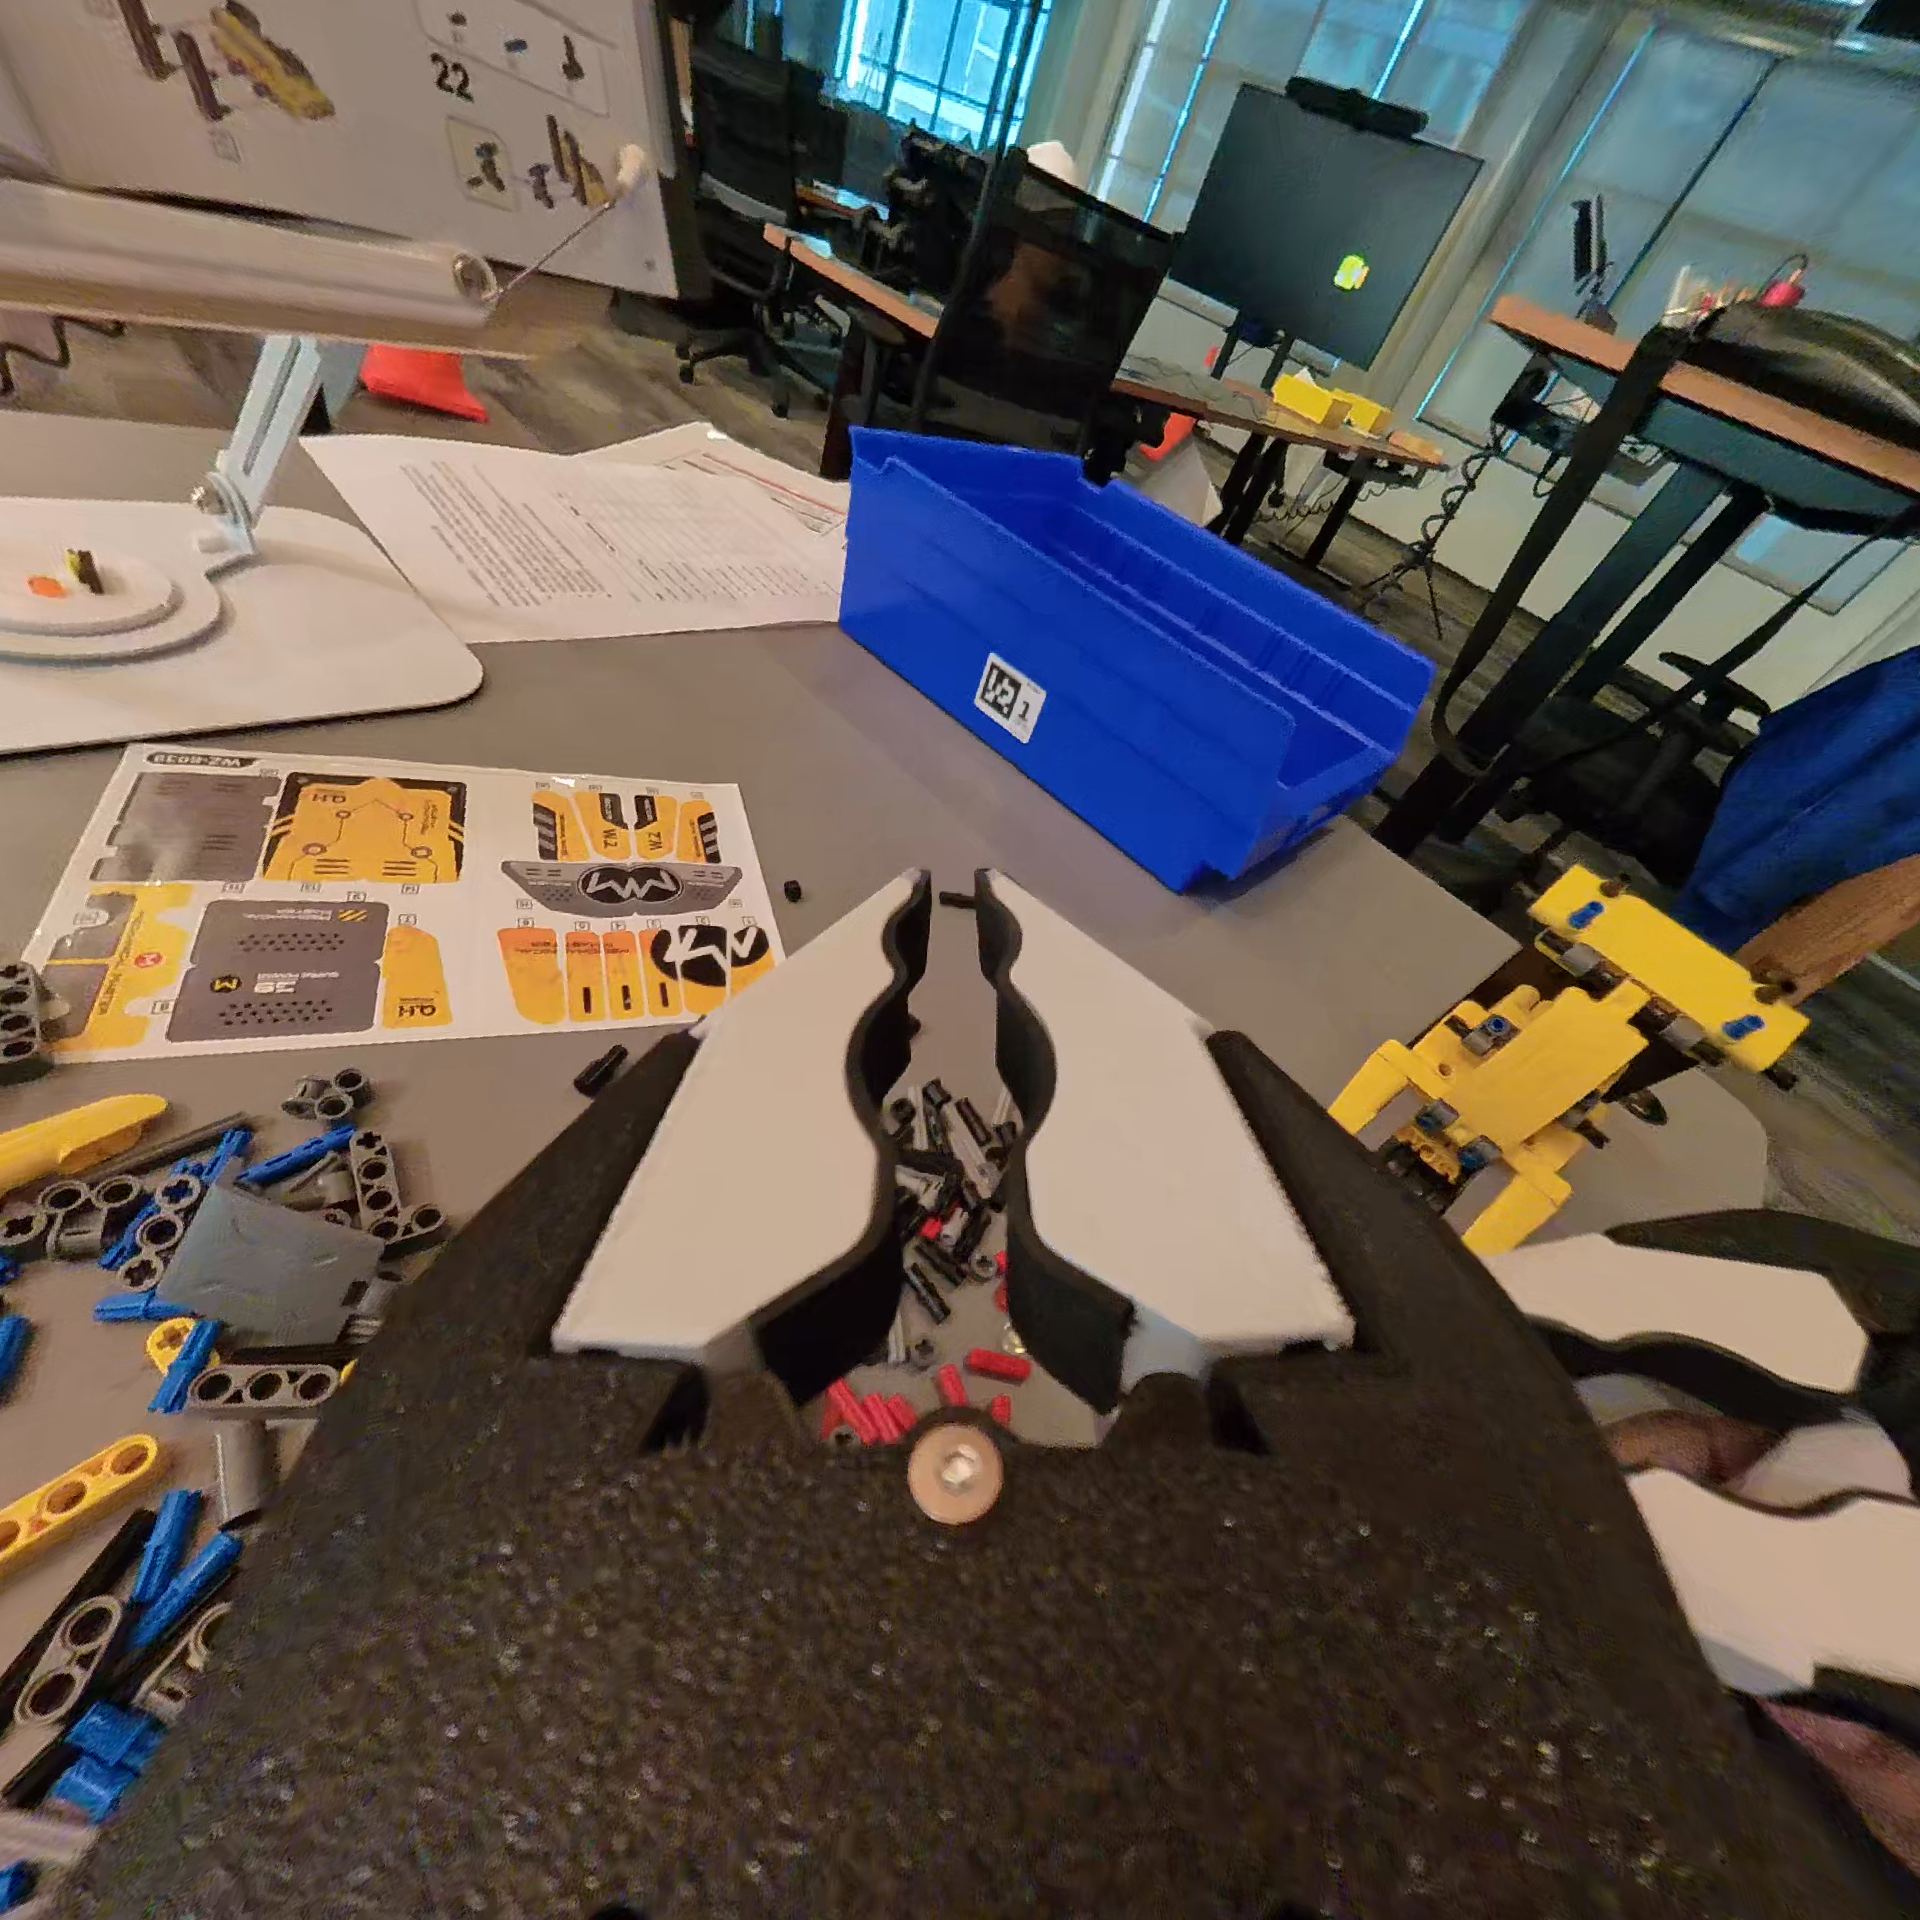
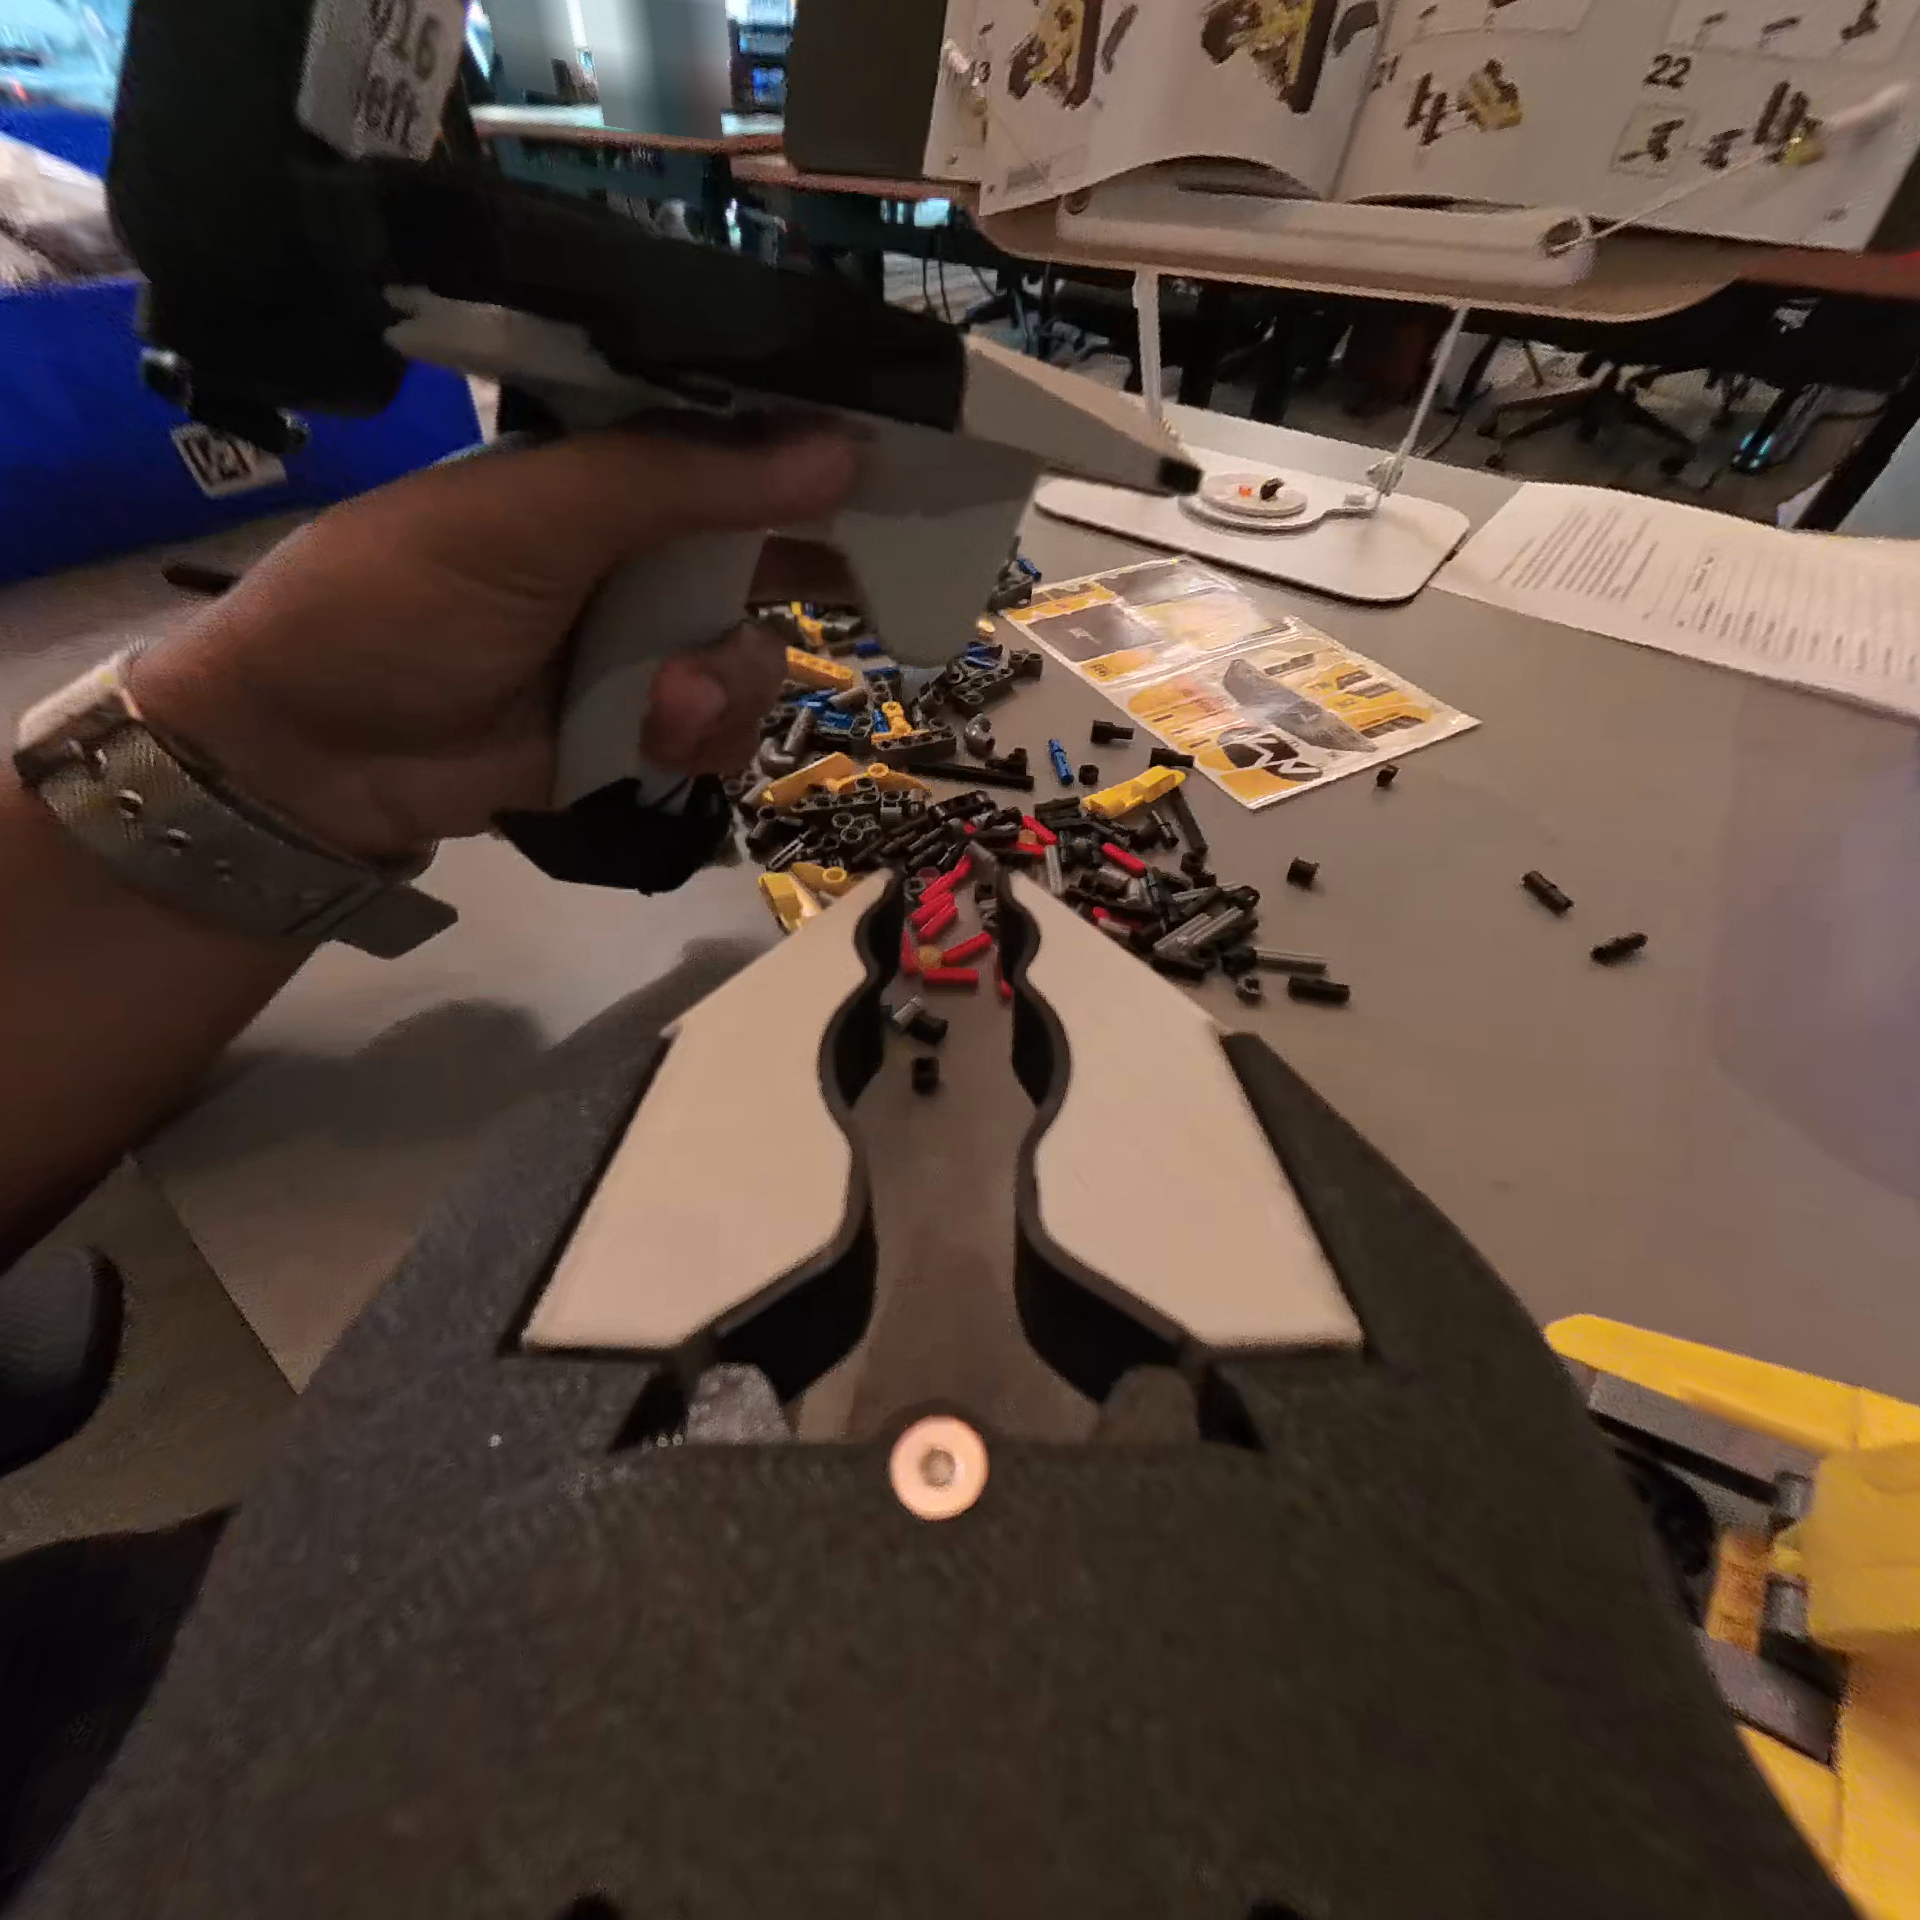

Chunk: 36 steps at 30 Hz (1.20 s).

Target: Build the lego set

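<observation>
Two hand-held grippers are working over a grey table (image 2: 1558, 1091) strewn with small plastic building parts. The left gripper (image 1: 951, 883) is hovering above a pile of black and red pins (image 1: 956, 1226), its jaws nearly together with only a narrow gap and nothing between them. A hand (image 2: 447, 665) with a wristwatch is gripping its handle, raised above the pile.

The right gripper (image 2: 948, 883) is pointing at the near edge of the same pile, where red pins (image 2: 951, 925) are lying between its tips; its jaws are slightly apart and empty.

One sticker sheet (image 1: 405, 904) is lying flat to the left, likely kept within reach. One blue bin (image 1: 1122, 665) is sitting at the far side. One partly built yellow model (image 1: 1558, 1049) is resting at the right. One instruction booklet (image 2: 1403, 94) is propped open on a stand, facing the worker for reading. The loose parts are too many to count.
</observation>
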Tool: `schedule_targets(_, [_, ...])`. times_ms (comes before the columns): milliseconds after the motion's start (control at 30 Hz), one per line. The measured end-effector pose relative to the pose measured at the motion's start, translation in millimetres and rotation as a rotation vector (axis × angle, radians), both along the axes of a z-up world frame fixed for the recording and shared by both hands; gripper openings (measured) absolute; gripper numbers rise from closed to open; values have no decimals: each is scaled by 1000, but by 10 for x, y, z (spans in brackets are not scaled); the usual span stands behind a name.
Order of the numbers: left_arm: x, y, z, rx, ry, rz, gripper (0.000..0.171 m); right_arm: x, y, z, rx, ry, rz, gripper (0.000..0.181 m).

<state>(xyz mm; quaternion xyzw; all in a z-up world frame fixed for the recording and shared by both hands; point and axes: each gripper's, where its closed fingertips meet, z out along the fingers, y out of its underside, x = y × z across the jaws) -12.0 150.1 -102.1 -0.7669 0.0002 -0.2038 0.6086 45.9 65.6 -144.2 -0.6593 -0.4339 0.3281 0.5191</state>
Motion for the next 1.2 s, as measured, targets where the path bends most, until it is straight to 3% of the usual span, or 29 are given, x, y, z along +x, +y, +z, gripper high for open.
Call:
schedule_targets(133, [-6,4,-28,5,8,9,7,-25,-35,-19,19,-22,17,17])
schedule_targets(400, [55,-25,59,76,25,-5,8,52,-42,121,-49,114,61,17])
schedule_targets(1200, [96,-80,-90,51,-7,-28,8,-41,-91,126,-23,106,145,17])
